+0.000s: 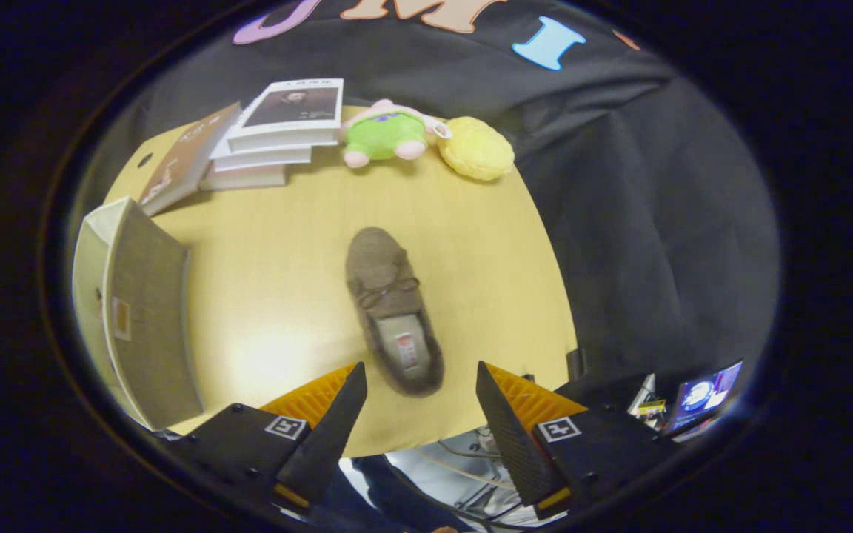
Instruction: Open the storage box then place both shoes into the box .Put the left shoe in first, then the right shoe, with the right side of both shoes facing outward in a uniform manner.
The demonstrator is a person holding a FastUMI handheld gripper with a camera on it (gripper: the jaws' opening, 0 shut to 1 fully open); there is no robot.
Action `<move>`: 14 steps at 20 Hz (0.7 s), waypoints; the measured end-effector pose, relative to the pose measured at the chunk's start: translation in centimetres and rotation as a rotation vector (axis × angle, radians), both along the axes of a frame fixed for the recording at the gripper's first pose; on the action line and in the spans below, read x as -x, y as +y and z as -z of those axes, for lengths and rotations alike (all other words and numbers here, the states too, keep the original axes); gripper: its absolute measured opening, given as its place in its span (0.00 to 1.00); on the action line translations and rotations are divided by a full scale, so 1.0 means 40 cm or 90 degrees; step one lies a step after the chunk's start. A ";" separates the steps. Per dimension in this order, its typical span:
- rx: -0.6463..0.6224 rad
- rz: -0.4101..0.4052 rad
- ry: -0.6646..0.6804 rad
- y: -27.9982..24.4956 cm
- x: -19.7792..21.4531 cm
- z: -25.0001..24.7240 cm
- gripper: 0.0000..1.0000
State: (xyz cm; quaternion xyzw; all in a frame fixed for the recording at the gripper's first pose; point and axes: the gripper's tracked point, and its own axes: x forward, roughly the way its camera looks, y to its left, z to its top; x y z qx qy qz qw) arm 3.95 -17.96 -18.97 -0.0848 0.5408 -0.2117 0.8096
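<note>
gripper (420,385) hovering above a yellow wooden table (263,296), fingers spread wide apart and gripping nothing. lying just ahead of the fingers and partly between their tips, a brown fuzzy shoe (393,307), a slipper-style moccasin with a small bow across the top; toe pointing away from the gripper, heel sitting nearest the fingertips, opening facing up and showing a pale insole with a small label. resting flat on the tabletop, touching neither finger.

standing off to the left of the shoe and well apart from it, storage box (141,311), a pale box with a grey-brown panel facing the shoe and a small tag on that panel; whether open or closed, impossible to say from this angle.

sitting beyond the shoe at the far side of the table, stack of books (278,133), three or so piled flat with a white-covered one on top, and another brown-covered book (189,159) leaning against the stack's left side. lying just right of the books, green and pink plush toy (389,133), and touching its right side, a yellow plush cushion (477,148) sitting at the table's far corner.

hanging behind and to the right of the table, black cloth wall (656,222). glowing near the right finger, low down beyond the table's edge, a small screen (704,392).
</note>
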 end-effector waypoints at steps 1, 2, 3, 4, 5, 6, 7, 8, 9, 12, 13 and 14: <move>0.004 0.000 0.012 -0.029 -0.005 0.019 0.96; 0.005 -0.001 0.025 -0.055 -0.009 0.042 0.94; 0.003 -0.004 0.036 -0.073 -0.014 0.063 0.92; 0.002 -0.009 0.045 -0.091 -0.018 0.085 0.90; 0.001 -0.014 0.053 -0.105 -0.023 0.105 0.87; 0.004 -0.023 0.059 -0.119 -0.031 0.127 0.85; 0.006 -0.031 0.068 -0.126 -0.035 0.142 0.83; 0.008 -0.036 0.072 -0.138 -0.043 0.162 0.82; 0.001 -0.044 0.072 -0.139 -0.051 0.178 0.81; -0.011 -0.063 0.070 -0.146 -0.073 0.218 0.74; -0.012 -0.070 0.068 -0.146 -0.082 0.228 0.72; -0.018 -0.077 0.067 -0.143 -0.086 0.237 0.69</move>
